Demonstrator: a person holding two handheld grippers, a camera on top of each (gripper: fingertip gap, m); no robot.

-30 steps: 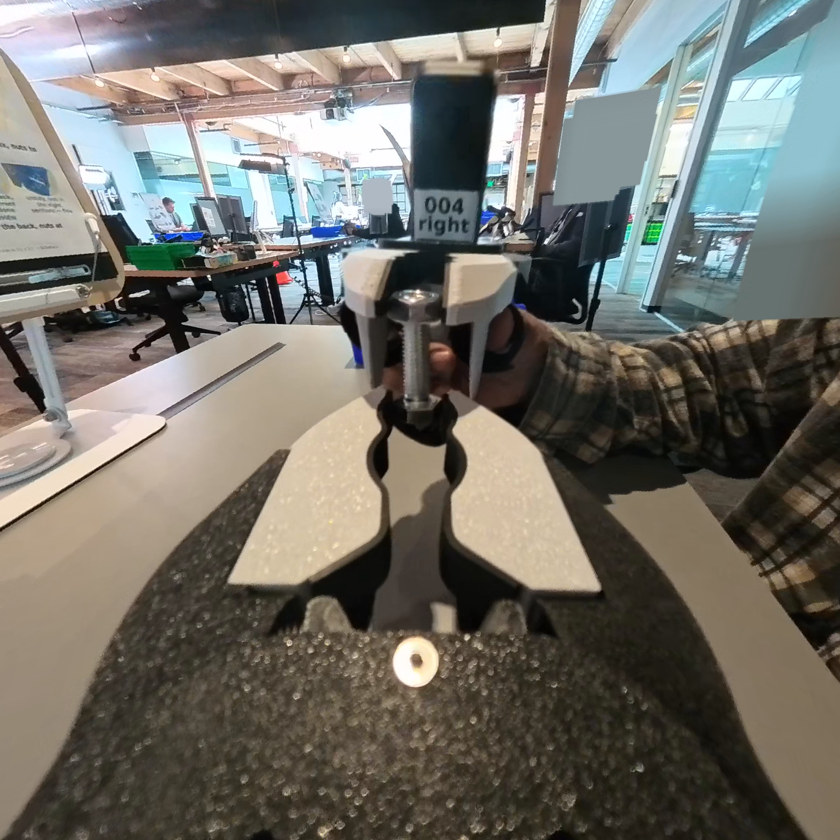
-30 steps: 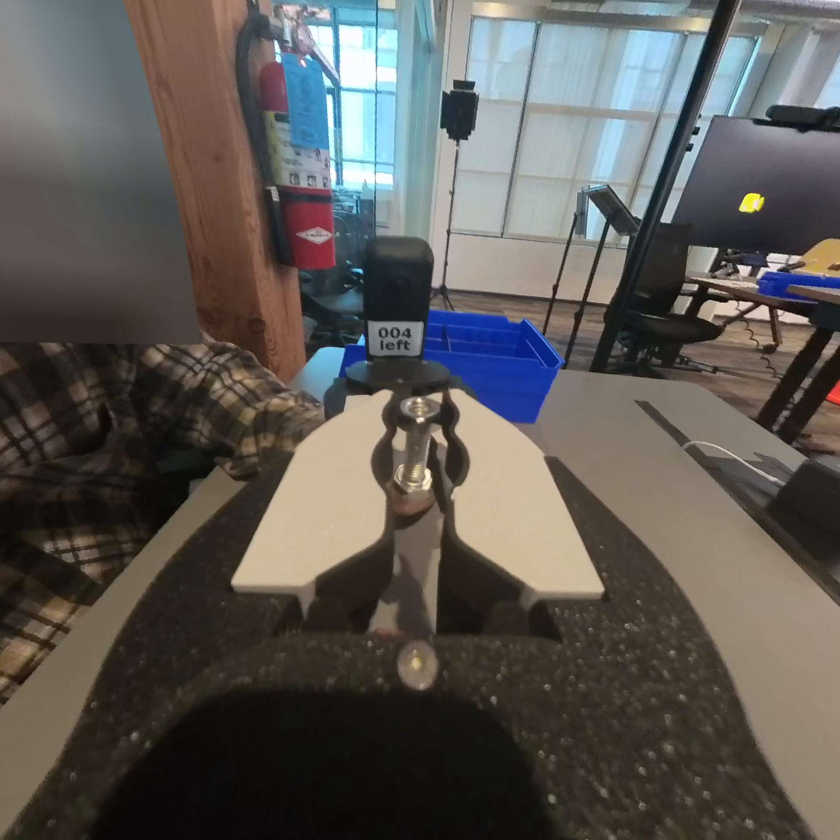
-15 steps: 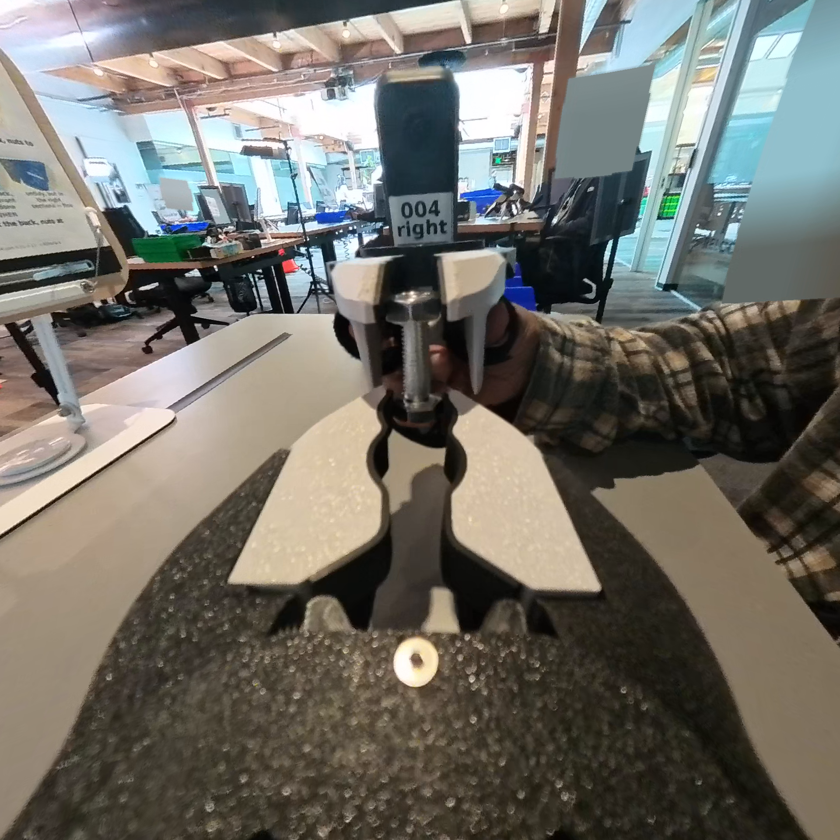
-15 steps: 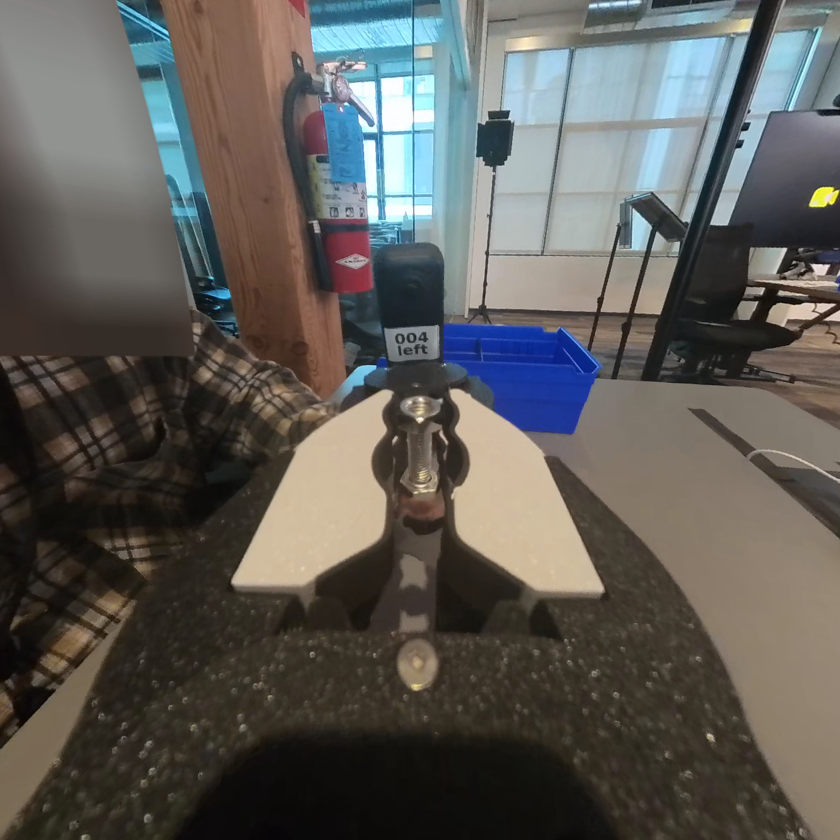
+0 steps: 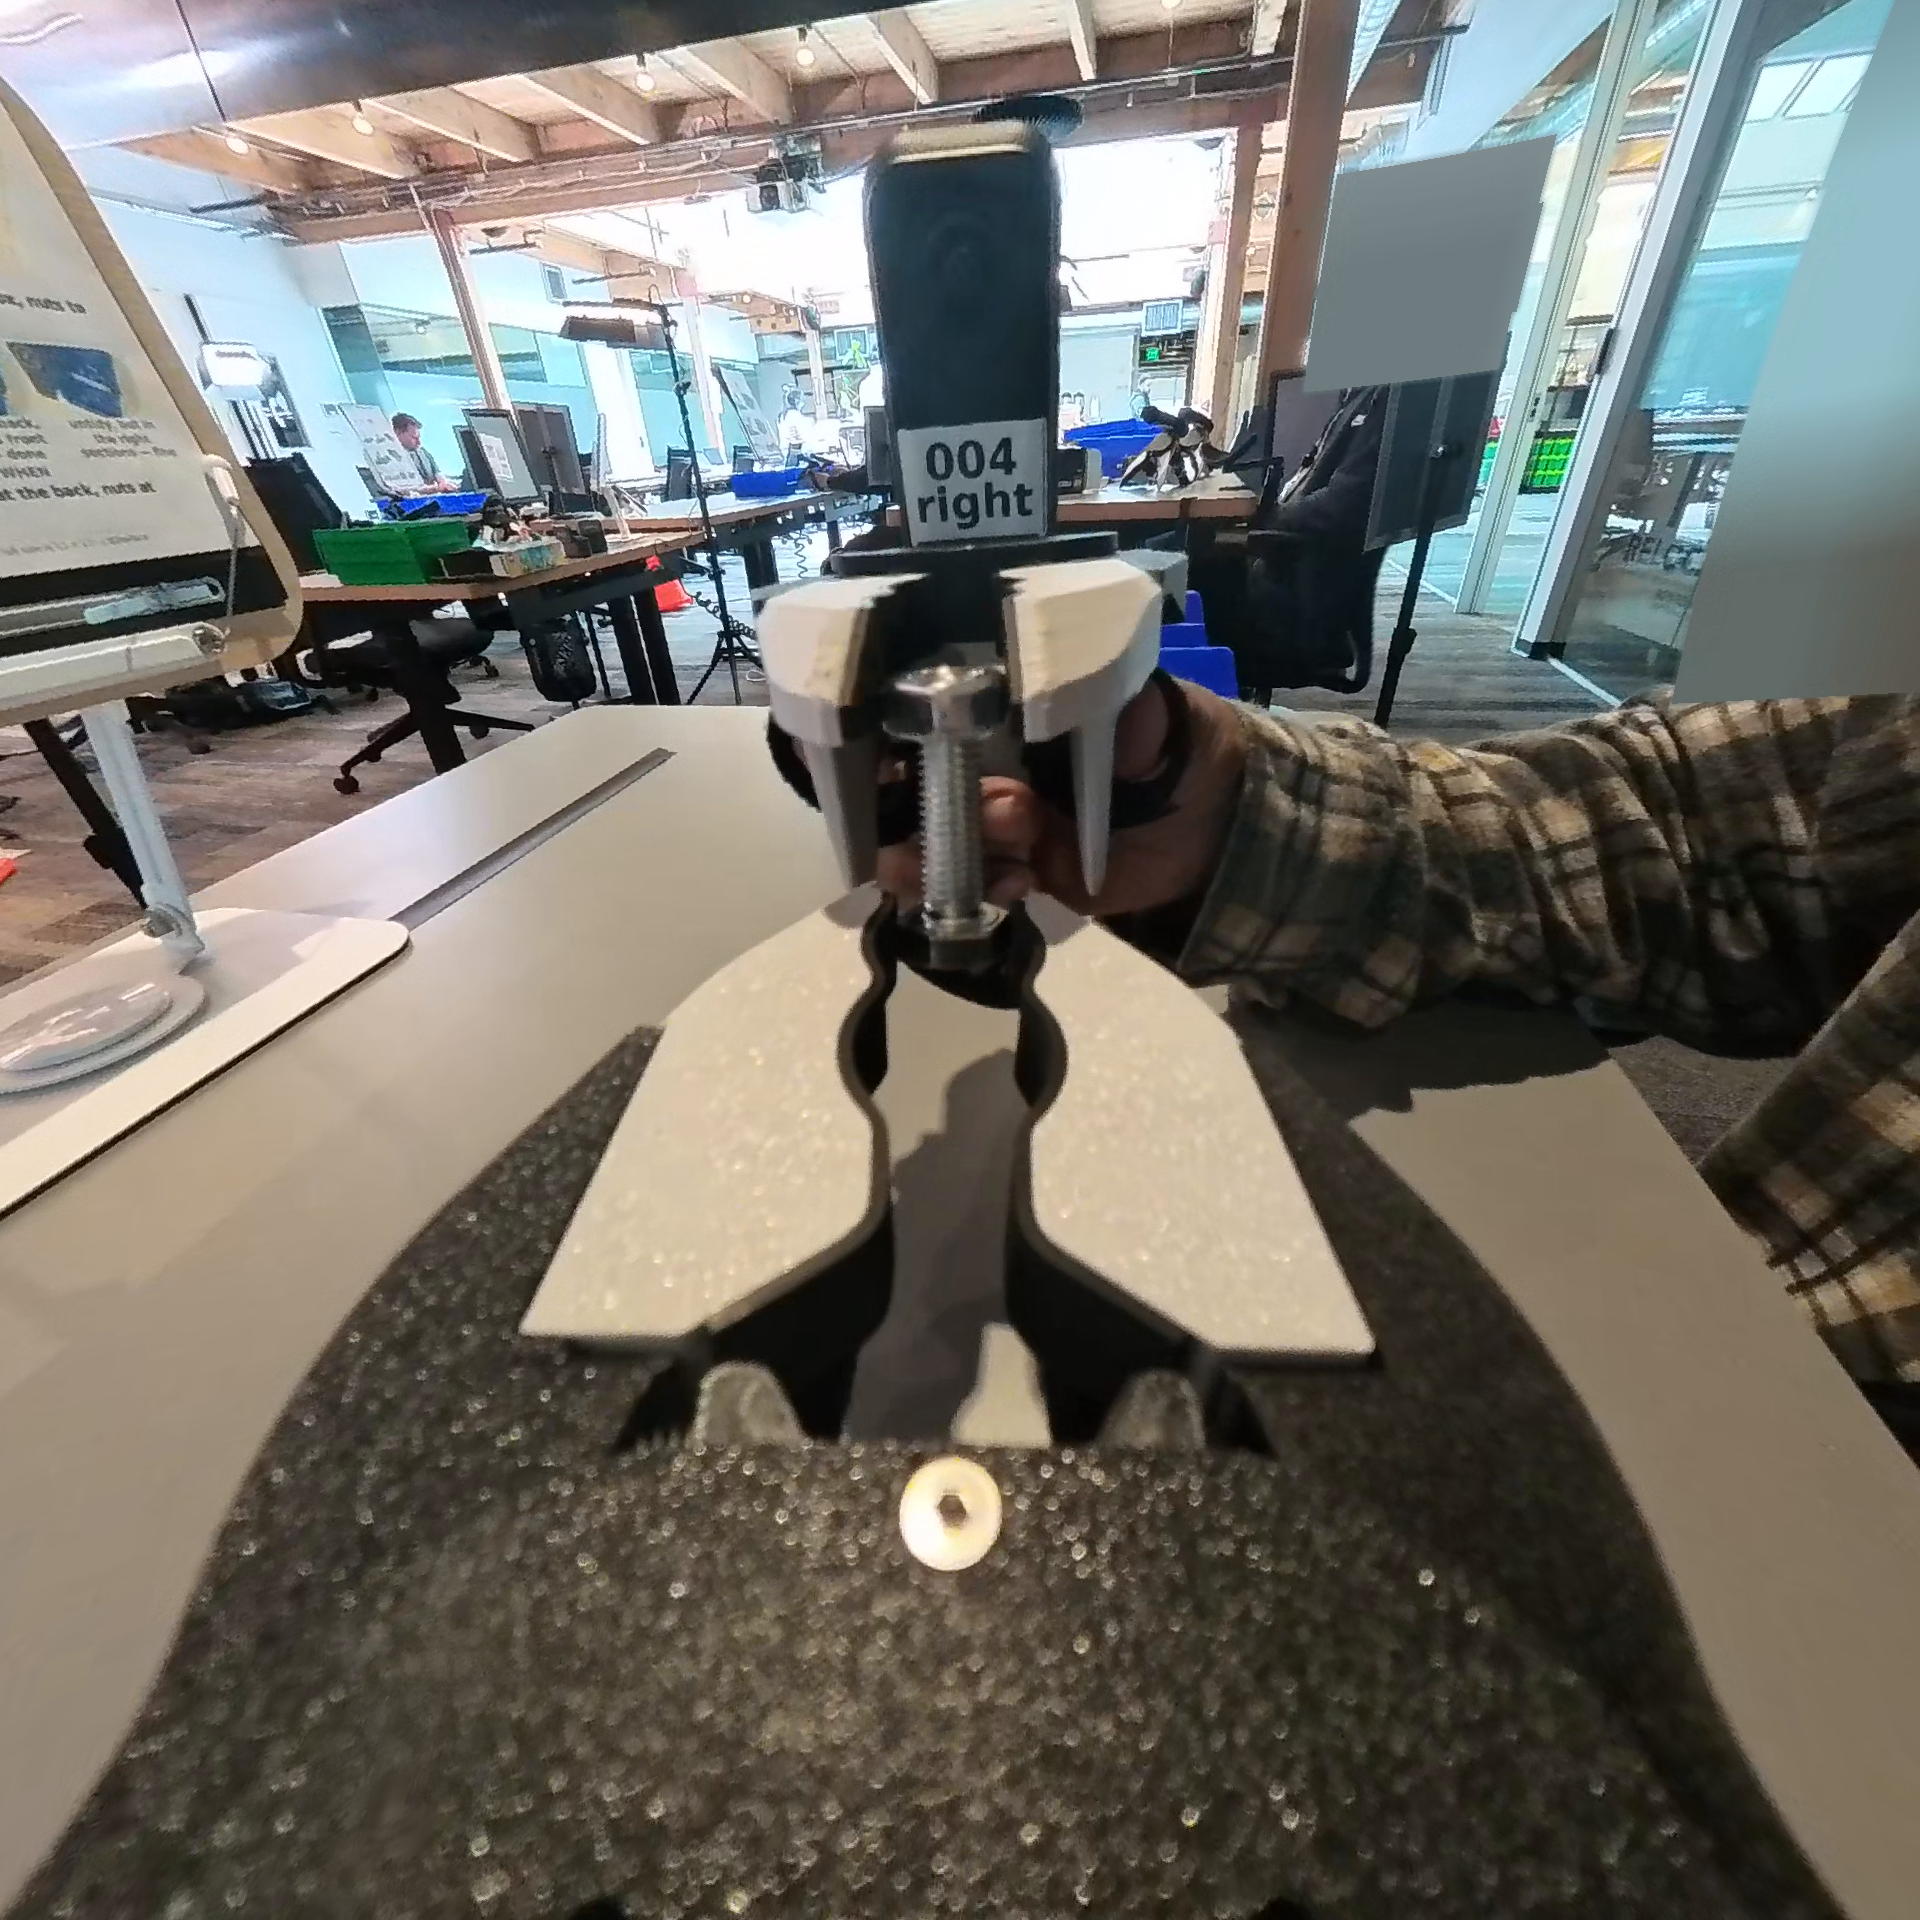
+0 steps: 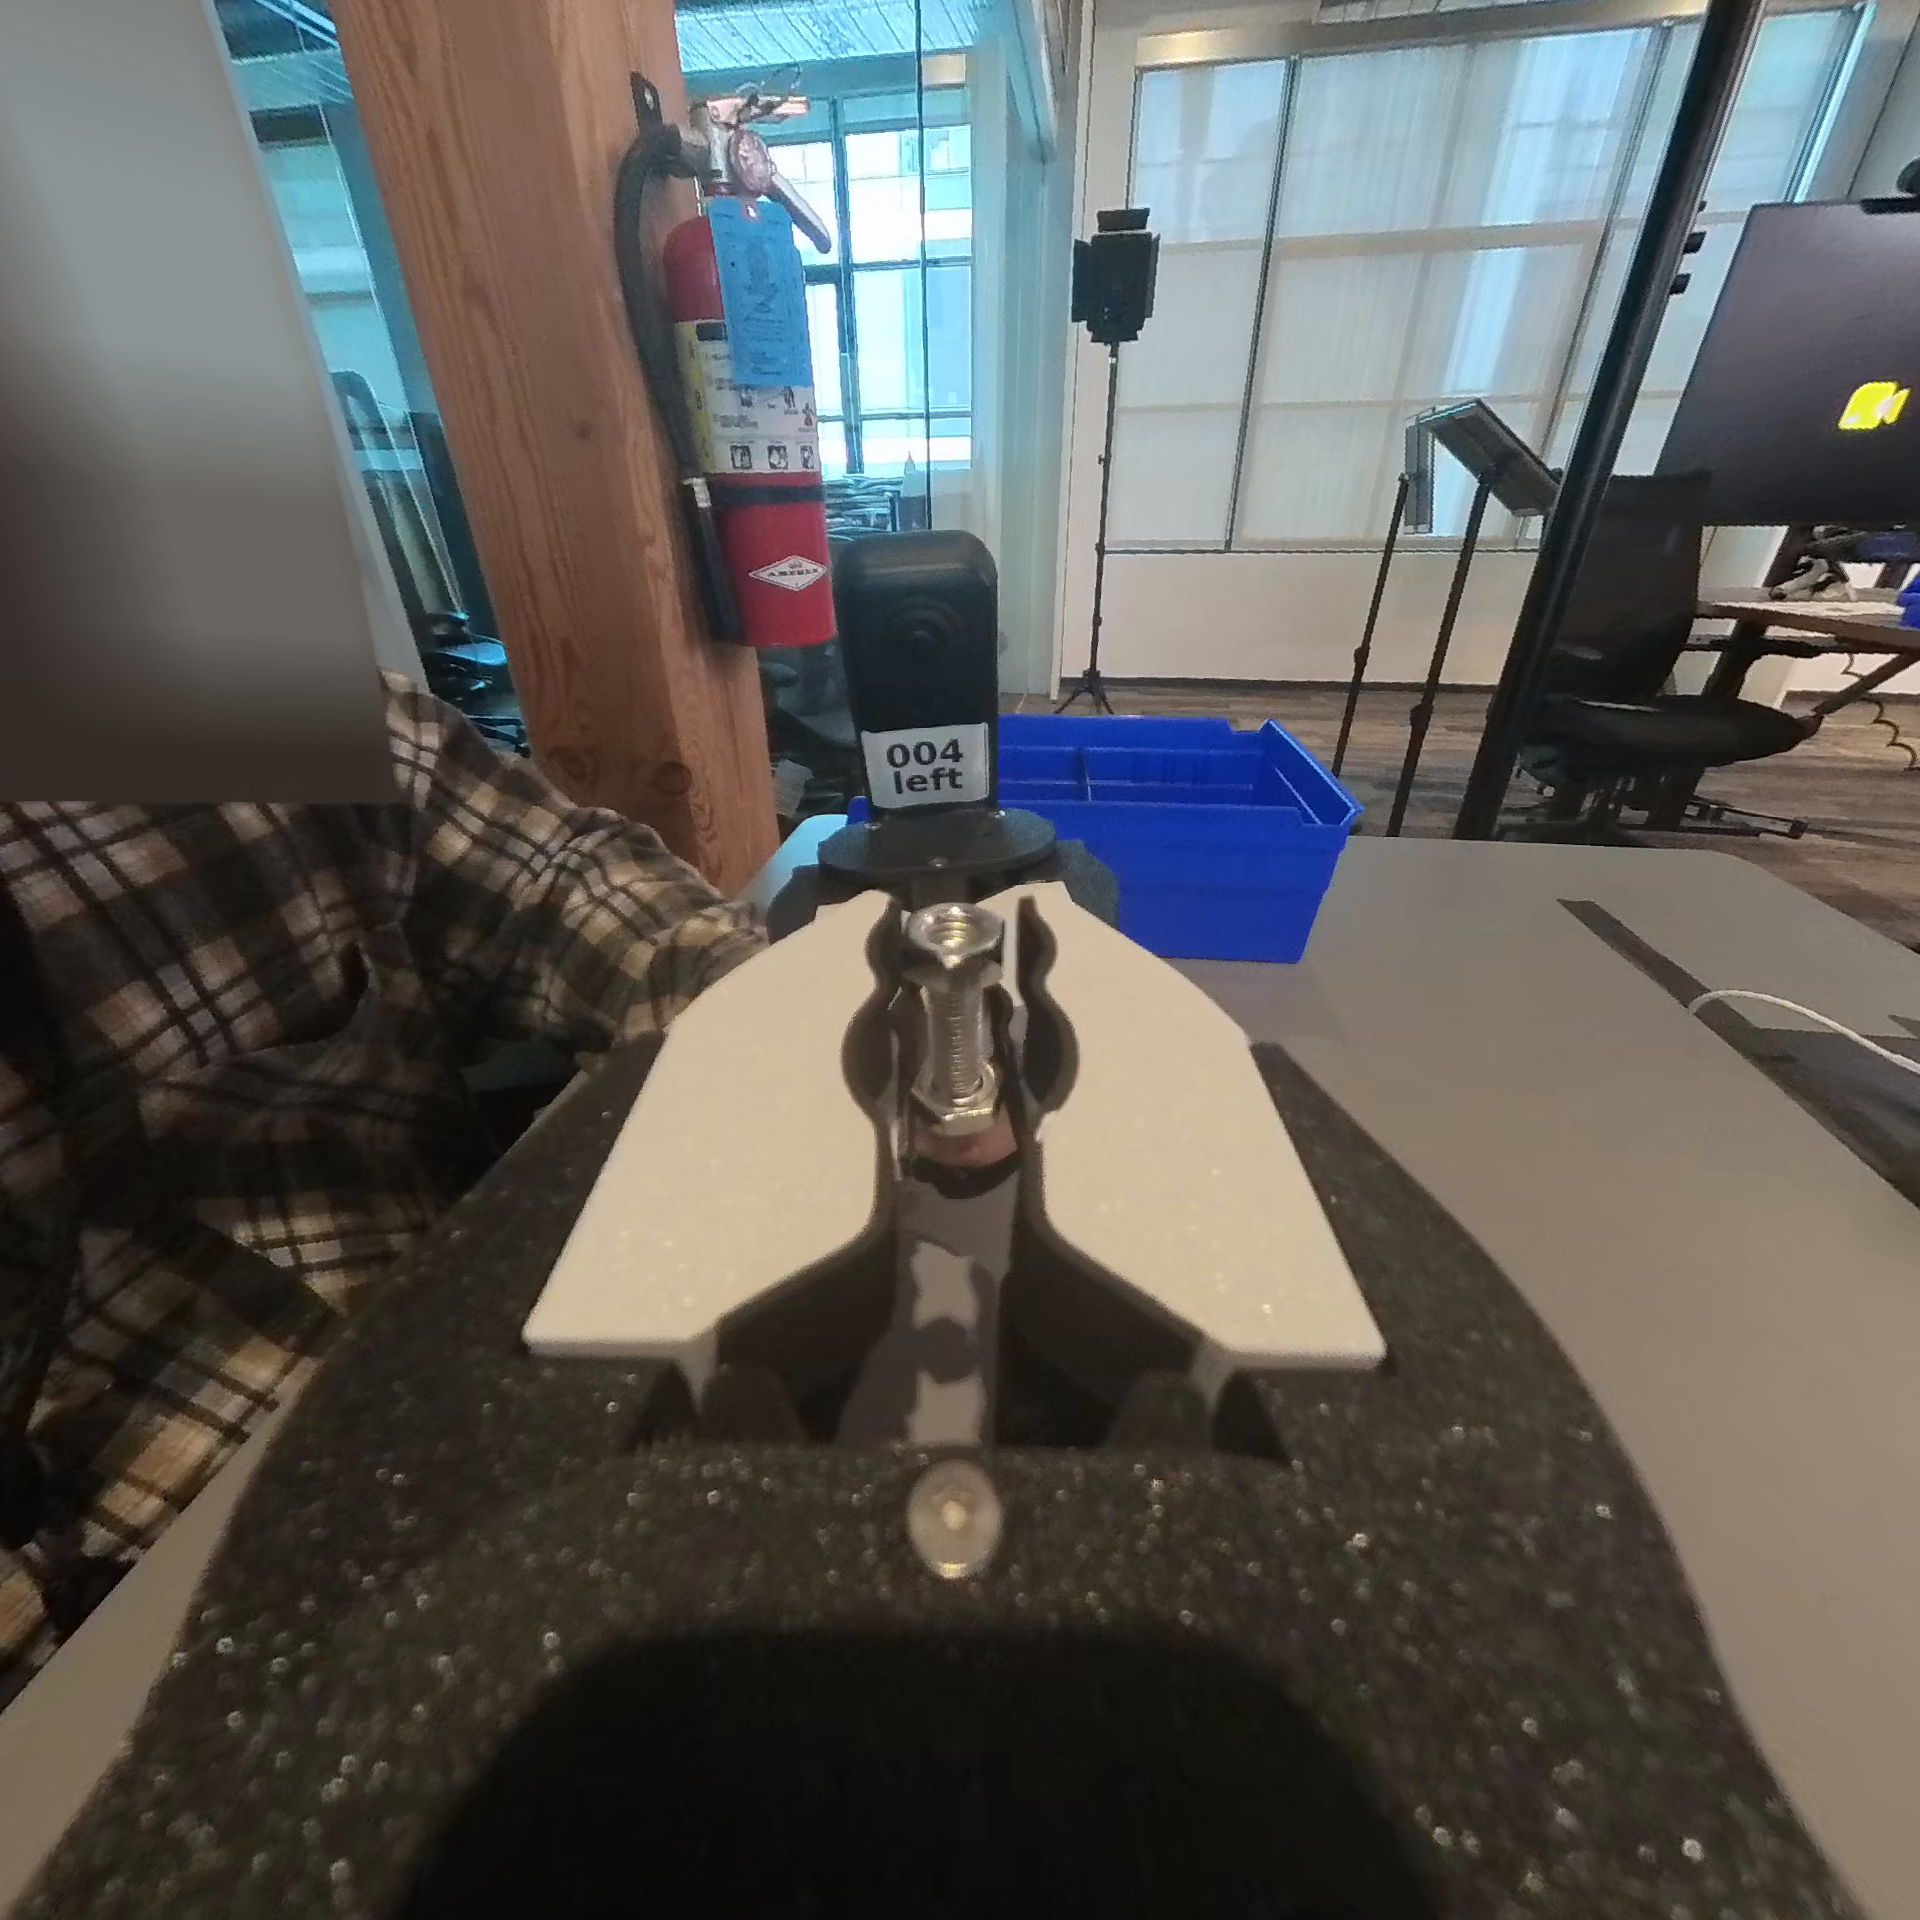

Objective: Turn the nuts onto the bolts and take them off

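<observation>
With the left gripper (image 5: 954, 927) pinched shut on the hex nut (image 5: 961, 918) at the bolt's (image 5: 948, 800) thread tip and the right gripper (image 6: 954, 916) clamping its head, both held above the bench (image 5: 312, 1143) near its person-side edge, tilted axes could cross-thread the nut, or it could slip off and drop.

Shiny metal, matt plastic, speckled foam

The bolt (image 5: 948, 808) and nut (image 5: 962, 922) are bright, glossy metal with cut threads; the left gripper (image 5: 954, 935) has grainy matt white plastic fingers (image 5: 748, 1143) over rough black foam; the table (image 5: 312, 1091) is smooth matt grey; the sleeve (image 5: 1507, 862) is plaid cloth.
</observation>
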